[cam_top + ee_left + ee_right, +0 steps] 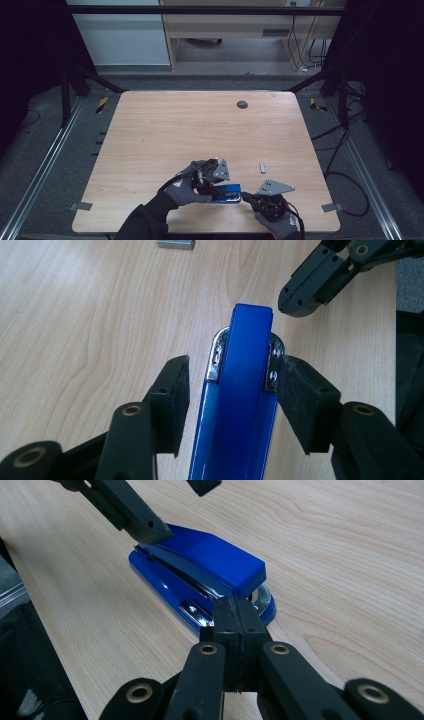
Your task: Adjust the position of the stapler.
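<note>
Blue stapler (240, 390) lying lower centre | left gripper (232, 390) straddling it wide, seemingly steadying | right gripper (235, 625) closed, empty, nosing its front

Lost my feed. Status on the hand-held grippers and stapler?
Left hand-held gripper open, straddling blue stapler. Right hand-held gripper shut at stapler's front end. Small metal piece lies clear.

One blue stapler (227, 193) lies on one wooden table (175, 130). One small metal piece (262, 167) sits at its two o'clock. Two grippers.
</note>
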{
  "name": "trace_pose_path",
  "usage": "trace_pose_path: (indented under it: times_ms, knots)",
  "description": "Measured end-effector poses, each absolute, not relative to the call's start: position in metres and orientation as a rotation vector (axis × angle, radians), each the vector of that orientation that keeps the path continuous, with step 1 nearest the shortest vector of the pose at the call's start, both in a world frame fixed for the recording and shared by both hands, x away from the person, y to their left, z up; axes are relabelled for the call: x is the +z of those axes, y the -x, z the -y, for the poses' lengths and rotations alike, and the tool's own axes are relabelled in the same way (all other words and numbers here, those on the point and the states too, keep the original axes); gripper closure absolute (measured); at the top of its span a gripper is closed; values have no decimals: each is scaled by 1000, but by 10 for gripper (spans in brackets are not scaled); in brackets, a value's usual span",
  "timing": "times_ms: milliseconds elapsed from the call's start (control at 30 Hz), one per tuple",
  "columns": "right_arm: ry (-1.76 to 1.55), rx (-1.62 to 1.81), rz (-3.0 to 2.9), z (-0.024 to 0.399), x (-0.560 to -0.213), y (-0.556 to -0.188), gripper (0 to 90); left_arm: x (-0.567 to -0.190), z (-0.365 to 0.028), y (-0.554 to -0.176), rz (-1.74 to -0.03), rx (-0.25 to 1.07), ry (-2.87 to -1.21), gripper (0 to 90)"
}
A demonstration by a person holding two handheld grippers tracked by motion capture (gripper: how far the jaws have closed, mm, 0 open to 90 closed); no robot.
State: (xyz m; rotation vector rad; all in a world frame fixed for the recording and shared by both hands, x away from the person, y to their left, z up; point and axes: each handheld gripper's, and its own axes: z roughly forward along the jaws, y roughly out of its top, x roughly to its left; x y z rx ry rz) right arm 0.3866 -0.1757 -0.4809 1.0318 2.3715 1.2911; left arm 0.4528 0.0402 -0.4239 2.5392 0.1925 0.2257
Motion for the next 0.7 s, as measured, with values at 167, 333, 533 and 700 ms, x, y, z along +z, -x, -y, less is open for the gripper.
trace_pose_path:
  times_ms: [167, 333, 533, 700]
  knots:
    - [-1027, 1290, -2369, 176, -480, -386, 900, -426, -38, -455, -181, 223, -2561, 489]
    - [-1026, 1291, -2370, 175, -481, -386, 900, -431, -34, -458, -160, 206, -2595, 508]
    - [-1024, 1286, -2379, 173, -482, -386, 900, -435, -29, -458, -136, 196, -2622, 528]
    - [-1015, 1275, -2383, 171, -484, -388, 900, -438, -24, -459, -94, 191, -2674, 552]
